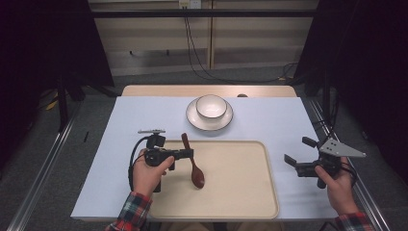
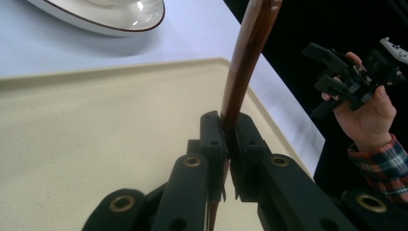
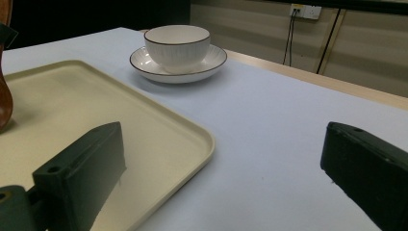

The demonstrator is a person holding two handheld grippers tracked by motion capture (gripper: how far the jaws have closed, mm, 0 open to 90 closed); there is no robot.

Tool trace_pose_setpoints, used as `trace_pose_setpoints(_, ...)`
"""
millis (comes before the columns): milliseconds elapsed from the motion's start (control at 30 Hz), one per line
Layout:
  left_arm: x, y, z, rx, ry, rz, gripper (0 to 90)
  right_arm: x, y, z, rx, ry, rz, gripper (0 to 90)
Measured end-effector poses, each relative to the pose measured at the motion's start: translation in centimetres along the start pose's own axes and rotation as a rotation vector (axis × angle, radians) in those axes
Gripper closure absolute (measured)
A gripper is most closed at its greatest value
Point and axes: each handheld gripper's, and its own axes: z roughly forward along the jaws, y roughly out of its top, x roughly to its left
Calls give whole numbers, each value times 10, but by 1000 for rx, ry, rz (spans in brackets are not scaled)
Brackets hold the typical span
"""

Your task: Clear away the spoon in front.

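A brown wooden spoon is clamped by its handle in my left gripper, which is shut on it over the left part of the beige tray. In the left gripper view the spoon's handle rises from between the closed jaws. The spoon's bowl end points down at the tray; I cannot tell if it touches. My right gripper is open and holds nothing, off the tray's right edge above the white table cover. A white bowl sits on a white saucer beyond the tray.
The white cover spans the table, with bare room between tray and saucer. A wooden table edge shows at the back. Dark curtains and metal rails flank the table. Cables hang on the far wall.
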Motion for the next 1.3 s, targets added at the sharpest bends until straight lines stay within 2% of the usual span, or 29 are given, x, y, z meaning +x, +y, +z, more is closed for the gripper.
trace_pose_setpoints(200,2,-1,3,-2,-4,4,843,1,0,1,7,-2,-3,10)
trace_pose_setpoints(333,2,-4,6,2,33,38,818,1,-1,1,13,-1,-10,10)
trace_pose_setpoints(633,5,-11,12,10,62,42,782,2,-2,3,16,6,-7,10)
trace_pose_setpoints(867,8,-13,16,26,105,81,746,2,-2,3,21,6,-7,12)
trace_pose_setpoints(933,8,-14,17,24,111,72,736,2,-2,3,25,5,-7,12)
trace_pose_setpoints(1067,10,-15,19,31,136,93,719,2,-2,3,25,7,-8,12)
trace_pose_setpoints(1167,11,-16,21,39,147,91,712,2,-2,3,25,9,-6,12)
trace_pose_setpoints(1300,12,-17,22,46,150,92,705,2,-3,5,19,9,-17,12)
